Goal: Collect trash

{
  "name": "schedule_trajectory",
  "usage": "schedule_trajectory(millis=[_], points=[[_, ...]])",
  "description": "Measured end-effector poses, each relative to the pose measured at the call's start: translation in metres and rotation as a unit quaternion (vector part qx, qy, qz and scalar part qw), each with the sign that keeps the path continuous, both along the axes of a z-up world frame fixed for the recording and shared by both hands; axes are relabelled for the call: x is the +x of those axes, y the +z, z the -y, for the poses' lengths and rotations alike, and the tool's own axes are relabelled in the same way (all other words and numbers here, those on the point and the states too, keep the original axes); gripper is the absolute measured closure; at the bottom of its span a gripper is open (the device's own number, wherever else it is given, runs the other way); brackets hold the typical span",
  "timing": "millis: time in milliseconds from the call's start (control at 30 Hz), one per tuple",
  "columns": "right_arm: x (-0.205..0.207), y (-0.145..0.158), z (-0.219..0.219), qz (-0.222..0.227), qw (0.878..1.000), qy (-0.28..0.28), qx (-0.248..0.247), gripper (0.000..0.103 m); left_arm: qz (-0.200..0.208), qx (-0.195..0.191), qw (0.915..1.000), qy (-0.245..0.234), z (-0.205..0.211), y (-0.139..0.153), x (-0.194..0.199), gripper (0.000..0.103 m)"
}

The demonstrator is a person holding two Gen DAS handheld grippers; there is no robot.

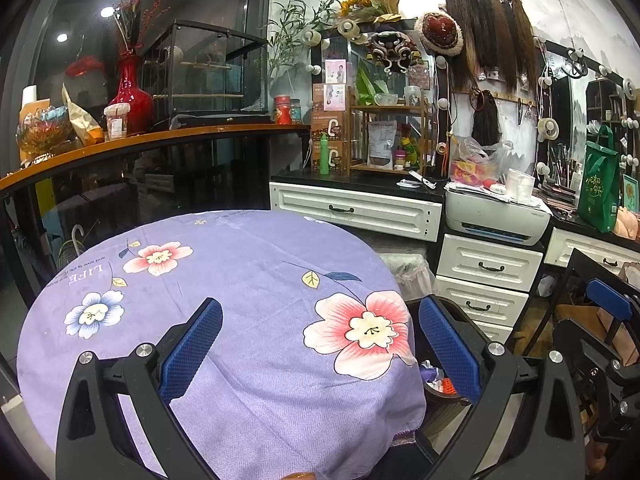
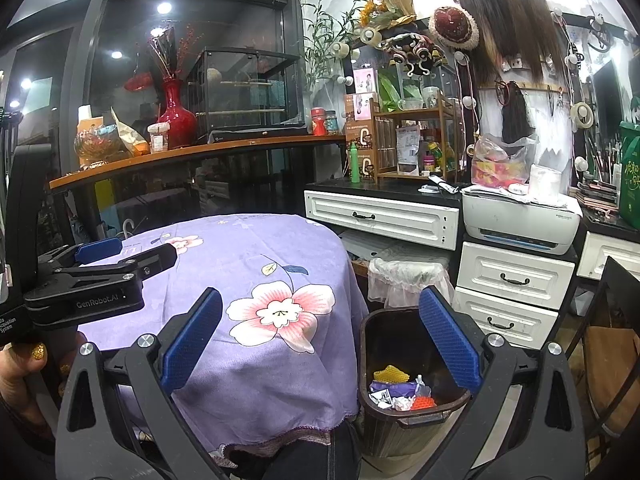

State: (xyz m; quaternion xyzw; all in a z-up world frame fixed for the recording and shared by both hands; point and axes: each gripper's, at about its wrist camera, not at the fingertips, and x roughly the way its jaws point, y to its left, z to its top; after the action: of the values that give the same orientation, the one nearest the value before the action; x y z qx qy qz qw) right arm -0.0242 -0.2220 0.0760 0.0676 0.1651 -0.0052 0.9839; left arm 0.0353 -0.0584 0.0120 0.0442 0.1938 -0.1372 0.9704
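Beside the table point(image 2: 256, 264), bin point(image 2: 404, 412) already holds trash point(image 2: 400, 390); both grippers, left point(image 1: 316, 344) and right point(image 2: 320, 340), gape wide, empty. Cloth looks clear; likely finished.

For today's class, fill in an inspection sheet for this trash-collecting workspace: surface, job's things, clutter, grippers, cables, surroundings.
Surface: round table under a purple floral cloth; no trash seen on it.
Job's things: dark bin beside the table, holding yellow, purple, white and orange scraps.
Clutter: nothing seen on the cloth.
Grippers: left gripper open, empty; right gripper open, empty.
Cables: nothing seen.
Surroundings: white drawers, printer, red vase, lined basket.
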Motion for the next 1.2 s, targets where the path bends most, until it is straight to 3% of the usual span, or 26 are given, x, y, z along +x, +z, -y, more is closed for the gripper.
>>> schedule_trajectory(millis=[1200], points=[[0.0003, -0.0033, -0.0022, -0.004, 1.000, 0.000, 0.001, 0.006, -0.004, 0.001, 1.0000, -0.002, 0.0034, -0.0030, 0.0001, 0.005]])
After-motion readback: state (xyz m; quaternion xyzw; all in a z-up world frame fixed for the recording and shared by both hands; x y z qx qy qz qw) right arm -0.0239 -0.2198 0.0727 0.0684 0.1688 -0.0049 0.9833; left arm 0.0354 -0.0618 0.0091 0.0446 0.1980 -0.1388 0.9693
